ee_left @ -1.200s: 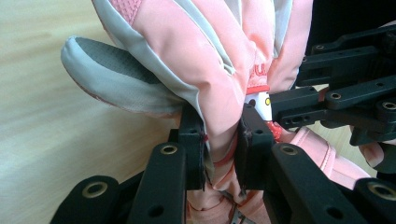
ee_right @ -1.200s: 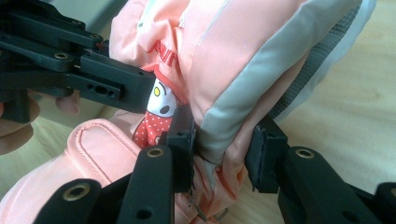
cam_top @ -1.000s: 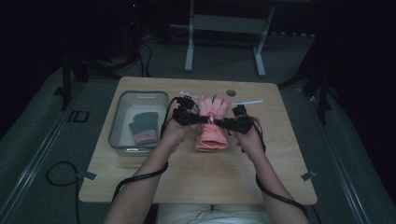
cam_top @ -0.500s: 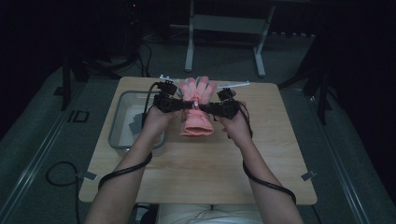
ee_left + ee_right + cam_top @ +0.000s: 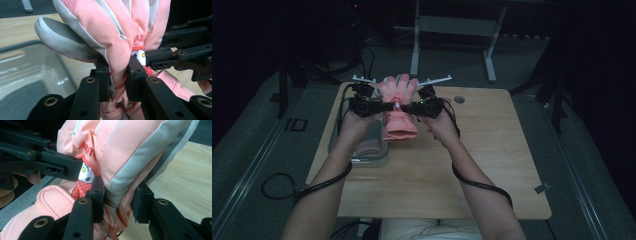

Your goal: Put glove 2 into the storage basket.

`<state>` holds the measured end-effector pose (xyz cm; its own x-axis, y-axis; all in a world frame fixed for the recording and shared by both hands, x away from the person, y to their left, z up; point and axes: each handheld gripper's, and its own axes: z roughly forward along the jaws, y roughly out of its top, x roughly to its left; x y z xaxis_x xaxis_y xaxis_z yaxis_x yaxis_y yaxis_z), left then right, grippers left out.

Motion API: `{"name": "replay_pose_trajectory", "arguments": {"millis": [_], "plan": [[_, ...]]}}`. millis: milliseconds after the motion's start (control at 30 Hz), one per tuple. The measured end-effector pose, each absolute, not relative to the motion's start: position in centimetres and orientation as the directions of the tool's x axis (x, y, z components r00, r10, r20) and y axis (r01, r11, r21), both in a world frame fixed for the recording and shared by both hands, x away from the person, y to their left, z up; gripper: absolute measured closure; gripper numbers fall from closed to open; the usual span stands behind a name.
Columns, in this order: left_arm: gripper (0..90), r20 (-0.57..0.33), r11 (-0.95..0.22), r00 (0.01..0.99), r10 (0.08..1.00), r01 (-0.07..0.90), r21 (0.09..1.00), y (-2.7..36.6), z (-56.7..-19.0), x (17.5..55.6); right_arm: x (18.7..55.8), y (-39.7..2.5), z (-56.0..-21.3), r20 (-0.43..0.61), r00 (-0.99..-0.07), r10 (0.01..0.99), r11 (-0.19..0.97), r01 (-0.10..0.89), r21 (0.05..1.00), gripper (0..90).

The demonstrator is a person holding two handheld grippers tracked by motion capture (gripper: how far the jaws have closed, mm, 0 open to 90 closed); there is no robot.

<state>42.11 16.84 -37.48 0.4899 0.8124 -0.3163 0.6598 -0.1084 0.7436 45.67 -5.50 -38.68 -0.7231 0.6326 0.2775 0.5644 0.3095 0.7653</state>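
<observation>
Object: pink glove [image 5: 398, 107], padded winter type w/ grey trim; small cartoon tag at wrist.
Position: held up in air over far-left part of table [image 5: 492, 165], fingers pointing away from person, cuff hanging toward them; just right of the clear bin [image 5: 371, 156].
Left gripper [image 5: 388, 106]: jaws closed down on glove's wrist zone, fabric bunched between pads [image 5: 105, 83]; narrow gap, filled by cloth.
Right gripper [image 5: 404, 106]: jaws clamp opposite edge of same wrist zone, over grey side trim; gap somewhat wider, also full of fabric.
Glove vs. grippers: spans between the two, each biting from its own side, tips nearly meeting at centre.
Handling (est.): light, soft, compressible; droops w/o support; outer shell looks a bit slick, so thin pinches may slip.
Best hold (est.): wrist/cuff seam, where material is thick and gathered; avoid lone fingers.
Bin contents: pale folded item, unclear.
</observation>
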Motion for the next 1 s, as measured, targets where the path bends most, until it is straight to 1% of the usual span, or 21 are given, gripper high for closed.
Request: {"name": "replay_pose_trajectory", "arguments": {"millis": [533, 767, 933, 1000], "plan": [[74.8, -0.298, -0.032, 0.362, 0.883, 0.680, 0.732, 24.7, -38.1, 39.9, 46.2, 3.3, -39.3, 0.270, -0.790, 0.550, 0.390, 0.530, 0.753, 66.1], [74.8, -0.323, 0.014, 0.321, 0.890, 0.689, 0.725, 26.2, -39.6, 40.3, 47.0, 5.8, -40.2, 0.256, -0.802, 0.539, 0.427, 0.522, 0.738, 66.1], [74.8, -0.358, 0.051, 0.297, 0.885, 0.703, 0.709, 26.4, -42.1, 41.0, 47.8, 6.4, -41.6, 0.251, -0.797, 0.550, 0.450, 0.535, 0.715, 66.1], [74.8, -0.360, 0.053, 0.287, 0.888, 0.713, 0.699, 26.3, -42.8, 41.3, 48.2, 6.5, -42.5, 0.253, -0.794, 0.553, 0.461, 0.545, 0.701, 66.1]]}}
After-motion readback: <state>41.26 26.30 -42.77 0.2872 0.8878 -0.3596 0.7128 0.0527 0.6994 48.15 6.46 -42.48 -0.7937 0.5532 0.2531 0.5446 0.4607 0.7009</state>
